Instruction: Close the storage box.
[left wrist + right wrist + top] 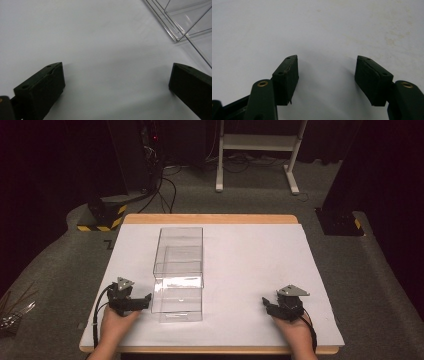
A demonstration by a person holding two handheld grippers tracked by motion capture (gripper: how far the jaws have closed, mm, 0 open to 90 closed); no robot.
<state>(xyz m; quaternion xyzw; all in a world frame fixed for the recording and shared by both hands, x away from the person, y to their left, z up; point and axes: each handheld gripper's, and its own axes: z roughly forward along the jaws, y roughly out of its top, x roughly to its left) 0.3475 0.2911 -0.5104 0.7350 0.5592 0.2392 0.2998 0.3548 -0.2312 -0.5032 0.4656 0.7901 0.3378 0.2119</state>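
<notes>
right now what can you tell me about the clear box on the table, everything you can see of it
The clear box looks like transparent plastic, long and rectangular, with thin straight edges and what seem to be two nested or stacked sections. It looks empty. It stands flat on the white sheet, left of the middle, its long side running away from the person. The left gripper sits close beside its near left corner, jaws open, not touching it as far as I can tell. The left gripper view shows one corner of it.

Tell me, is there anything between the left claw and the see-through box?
Nothing. In the high view, only a bare strip of white table cover lies between the open left claw and the clear box. The left gripper view shows the same.
</notes>
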